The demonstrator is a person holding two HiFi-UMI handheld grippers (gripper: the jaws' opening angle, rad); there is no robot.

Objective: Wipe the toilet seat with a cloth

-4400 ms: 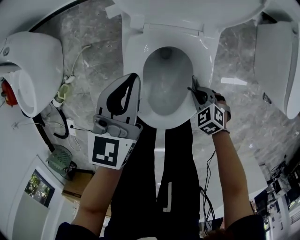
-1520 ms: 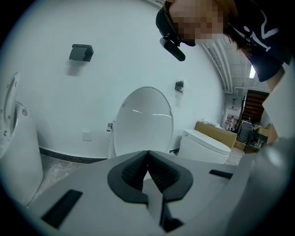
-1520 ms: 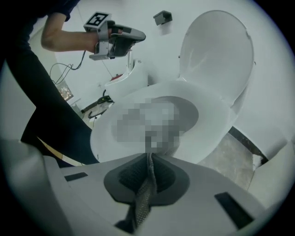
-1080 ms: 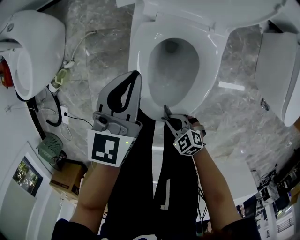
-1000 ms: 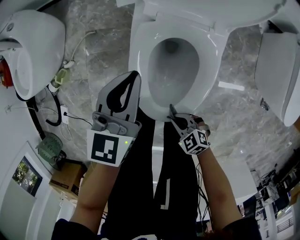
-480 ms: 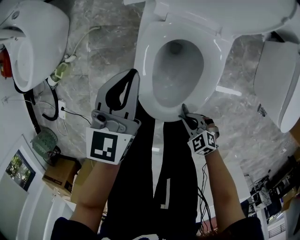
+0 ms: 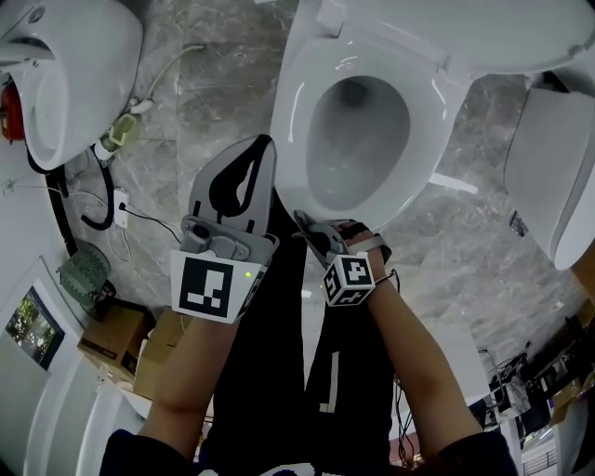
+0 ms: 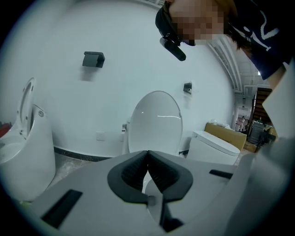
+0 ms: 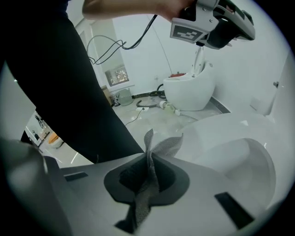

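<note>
Right claw (image 9: 148, 173) pinching grey cloth (image 9: 161, 147) near front edge of toilet seat (image 7: 290, 130); cloth thin, limp, light, best held bunched; left claw (image 8: 147, 161) closed, empty, idle

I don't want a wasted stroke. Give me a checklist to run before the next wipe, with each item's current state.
1. Cloth clamped in right gripper: ok, jaws shut on it.
2. Left gripper empty and shut: ok.
3. Lid raised, toilet seat exposed: ok.
4. Nothing lying on the seat: ok.
5. Cloth pressed against the seat's front rim: cannot tell; the gripper sits at the rim, but contact is not visible.
</note>
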